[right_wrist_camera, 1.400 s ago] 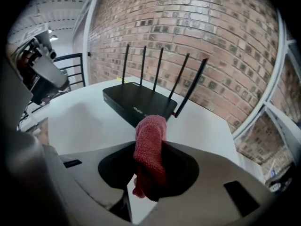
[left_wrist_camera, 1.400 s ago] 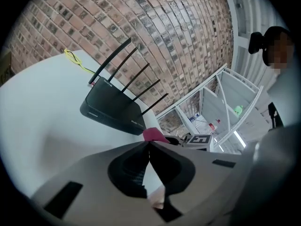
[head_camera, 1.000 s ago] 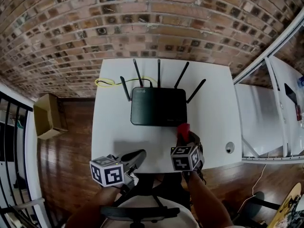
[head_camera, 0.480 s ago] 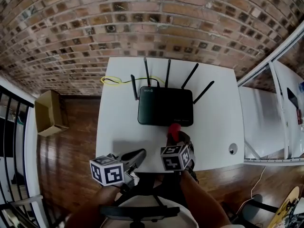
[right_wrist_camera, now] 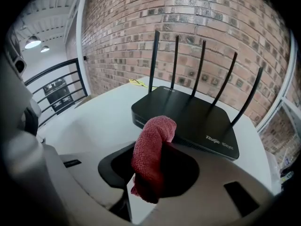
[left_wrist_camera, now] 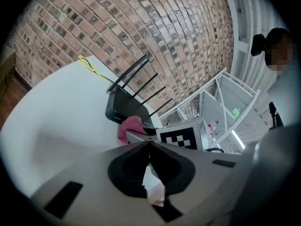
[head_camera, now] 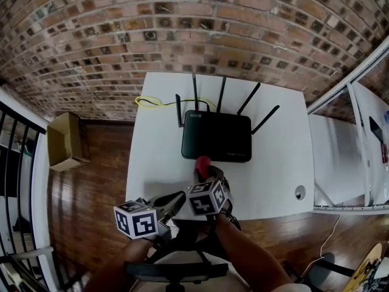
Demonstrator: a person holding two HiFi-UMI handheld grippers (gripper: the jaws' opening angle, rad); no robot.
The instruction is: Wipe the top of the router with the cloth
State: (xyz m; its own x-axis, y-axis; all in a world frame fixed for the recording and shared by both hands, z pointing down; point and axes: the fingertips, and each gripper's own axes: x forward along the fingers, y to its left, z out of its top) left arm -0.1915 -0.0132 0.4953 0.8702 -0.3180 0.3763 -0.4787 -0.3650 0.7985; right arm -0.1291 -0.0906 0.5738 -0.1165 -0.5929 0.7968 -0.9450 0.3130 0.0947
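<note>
Cloth (right_wrist_camera: 153,149) is being gripped by right gripper (right_wrist_camera: 149,175) jaws, near router (right_wrist_camera: 188,117); left gripper (left_wrist_camera: 149,147) jaws closed, empty. Light, flat strokes advised.

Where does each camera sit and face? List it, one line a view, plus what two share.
Head view: on the head, looking steeply down at table and router; both forearms, left gripper, right gripper show.
Left gripper view: on that gripper, facing the router along shut jaws; right gripper's marker cube shows.
Right gripper view: on that gripper, facing the router's front; jaws clamp the cloth.
Shared: both gripper views show router and cloth.
</note>
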